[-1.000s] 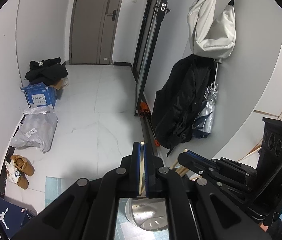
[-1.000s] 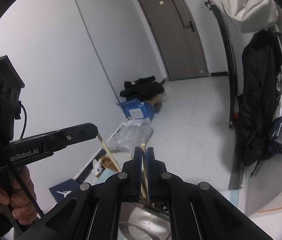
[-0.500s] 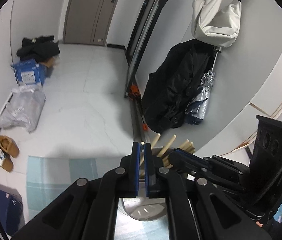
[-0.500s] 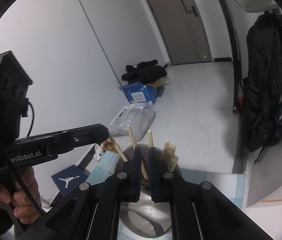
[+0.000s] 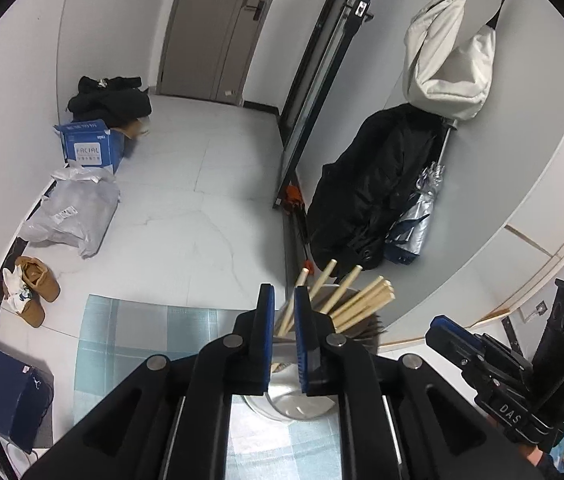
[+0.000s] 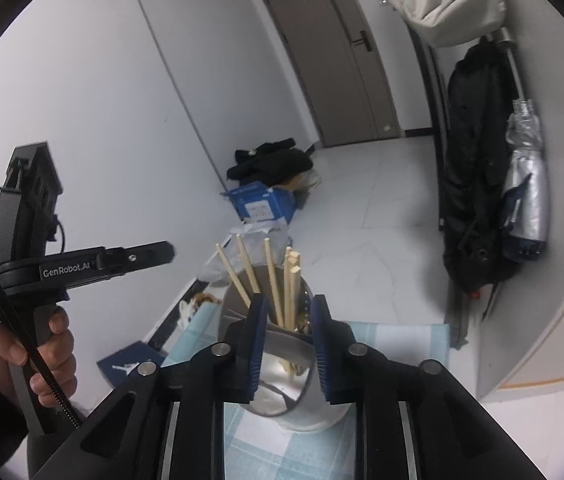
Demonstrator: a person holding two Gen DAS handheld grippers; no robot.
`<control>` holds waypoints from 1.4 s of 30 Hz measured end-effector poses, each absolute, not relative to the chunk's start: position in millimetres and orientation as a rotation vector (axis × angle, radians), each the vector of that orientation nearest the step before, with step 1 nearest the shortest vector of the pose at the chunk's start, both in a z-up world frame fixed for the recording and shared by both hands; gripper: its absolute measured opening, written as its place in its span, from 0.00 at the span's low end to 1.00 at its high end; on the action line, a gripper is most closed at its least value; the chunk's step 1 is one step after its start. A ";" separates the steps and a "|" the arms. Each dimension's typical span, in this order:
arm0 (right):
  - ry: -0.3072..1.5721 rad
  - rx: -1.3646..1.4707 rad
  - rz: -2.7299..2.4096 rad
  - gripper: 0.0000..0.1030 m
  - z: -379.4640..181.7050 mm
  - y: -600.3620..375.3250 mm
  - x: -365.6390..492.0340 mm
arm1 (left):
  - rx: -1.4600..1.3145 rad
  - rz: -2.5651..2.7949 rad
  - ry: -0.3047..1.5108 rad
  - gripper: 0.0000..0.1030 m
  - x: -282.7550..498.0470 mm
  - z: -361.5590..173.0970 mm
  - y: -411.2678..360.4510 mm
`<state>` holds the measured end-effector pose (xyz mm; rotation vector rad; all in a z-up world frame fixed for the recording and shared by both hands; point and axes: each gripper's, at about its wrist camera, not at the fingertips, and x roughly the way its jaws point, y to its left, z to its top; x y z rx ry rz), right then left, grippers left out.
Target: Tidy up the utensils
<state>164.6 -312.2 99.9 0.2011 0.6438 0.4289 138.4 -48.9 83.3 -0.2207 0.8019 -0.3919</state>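
Covering the low surface under both grippers, a pale blue checked cloth [image 5: 130, 332] was seen spread at the edge of a white tiled floor [image 5: 186, 208]. Against the curved wall a black coat [image 5: 369, 192] was hung, with a white bag [image 5: 445, 60] above it and a folded silver umbrella [image 5: 417, 216] beside it. Farther off, by the opposite wall, a blue box [image 5: 86, 148] and a grey plastic bag [image 5: 74, 212] were left on the floor. On the cloth a metal utensil holder [image 6: 297, 384] was stood upright, and a bundle of wooden chopsticks [image 6: 278, 280] was found standing inside it, the tips fanned out above the rim. The right gripper [image 6: 285, 344] was held over the holder with its jaws just opened to a moderate gap; the chopsticks were seen beyond that gap, untouched by the pads. The left gripper [image 5: 282, 332] was held by a hand [image 6: 26, 356] close to the holder, its jaws just parted to a narrow slot; one chopstick [image 5: 291, 300] was seen through that slot, not pressed by the pads.
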 end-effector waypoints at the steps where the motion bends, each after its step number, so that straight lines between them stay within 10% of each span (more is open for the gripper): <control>1: 0.636 0.200 0.420 0.24 103.1 -314.0 160.4 | -0.221 -0.387 0.797 0.09 134.6 85.4 -48.3; 22: 0.431 0.184 0.384 0.71 162.3 -312.3 53.7 | -0.212 -0.272 0.527 0.80 35.2 138.6 -36.0; 42: 0.304 0.144 0.344 0.99 144.3 -306.3 -8.5 | -0.201 -0.142 0.378 0.99 -5.8 101.5 -19.3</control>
